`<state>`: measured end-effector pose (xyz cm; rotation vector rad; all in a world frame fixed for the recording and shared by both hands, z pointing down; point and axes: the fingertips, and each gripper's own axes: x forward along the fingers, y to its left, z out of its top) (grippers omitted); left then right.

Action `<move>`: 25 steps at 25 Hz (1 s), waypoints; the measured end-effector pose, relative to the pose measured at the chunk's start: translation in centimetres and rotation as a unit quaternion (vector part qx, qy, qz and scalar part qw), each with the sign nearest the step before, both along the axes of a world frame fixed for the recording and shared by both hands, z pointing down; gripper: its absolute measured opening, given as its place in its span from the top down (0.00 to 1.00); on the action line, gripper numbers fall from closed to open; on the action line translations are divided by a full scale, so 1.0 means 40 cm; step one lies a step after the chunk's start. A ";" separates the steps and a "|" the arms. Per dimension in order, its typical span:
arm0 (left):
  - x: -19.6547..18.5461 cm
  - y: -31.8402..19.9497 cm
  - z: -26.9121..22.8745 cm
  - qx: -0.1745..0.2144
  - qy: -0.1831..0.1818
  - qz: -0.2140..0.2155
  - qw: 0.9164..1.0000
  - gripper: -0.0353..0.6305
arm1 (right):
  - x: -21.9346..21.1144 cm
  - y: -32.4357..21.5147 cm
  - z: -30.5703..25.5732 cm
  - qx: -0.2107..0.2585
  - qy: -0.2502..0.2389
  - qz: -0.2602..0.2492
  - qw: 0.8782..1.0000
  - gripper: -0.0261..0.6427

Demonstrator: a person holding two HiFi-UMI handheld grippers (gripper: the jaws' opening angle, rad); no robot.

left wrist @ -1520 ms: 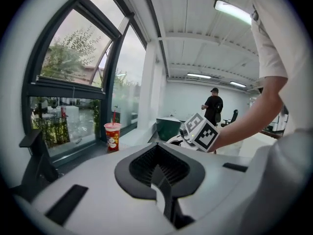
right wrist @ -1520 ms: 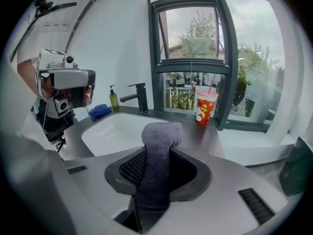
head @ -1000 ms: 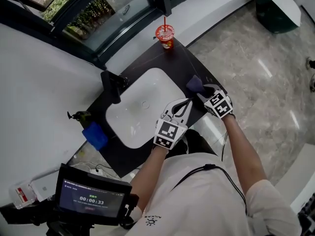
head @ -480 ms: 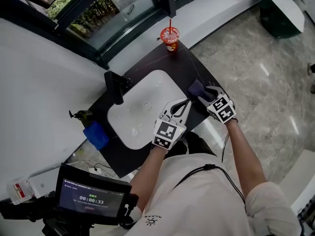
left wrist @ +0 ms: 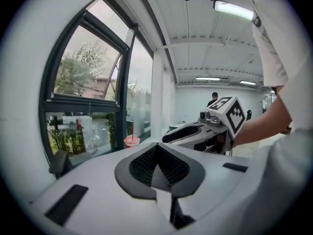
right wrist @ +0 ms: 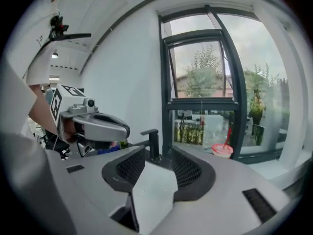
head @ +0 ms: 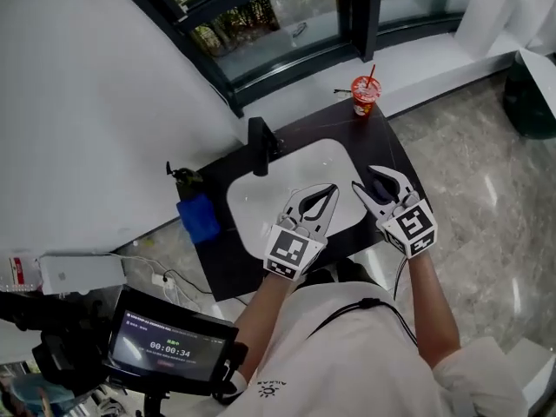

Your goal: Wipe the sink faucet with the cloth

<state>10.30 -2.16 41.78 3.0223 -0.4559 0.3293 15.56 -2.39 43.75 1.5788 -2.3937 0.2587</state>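
The left claw [head: 331,189] is held shut and empty over the sink [head: 257,203], while the right claw [head: 365,178], just opened wide with nothing in it, is held above the cloth [head: 380,186], seen lying on the desk [head: 300,132] right of the sink, well apart from the faucet [head: 258,149].

A plain white wall [head: 104,102] meets a dark-framed window [head: 287,24], with green trees [left wrist: 73,75] in daylight beyond and a white sill [head: 434,63] running under the glass. The dark counter [head: 300,133] stands in that corner on a glossy grey marble floor [head: 486,189]. Long ceiling lights [left wrist: 234,10] glow overhead.
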 end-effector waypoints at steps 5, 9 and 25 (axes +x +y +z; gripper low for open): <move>-0.149 -0.045 -0.102 0.031 0.028 -0.075 0.996 0.96 | -0.148 -0.033 -0.119 0.054 -0.012 -0.077 0.996 0.71; -0.264 -0.062 -0.142 0.050 0.036 -0.123 0.991 0.96 | -0.256 -0.045 -0.160 0.071 -0.028 -0.122 0.990 0.72; -0.384 -0.010 -0.142 0.046 0.065 -0.133 0.988 0.96 | -0.415 0.070 -0.171 0.058 -0.034 -0.149 0.987 0.95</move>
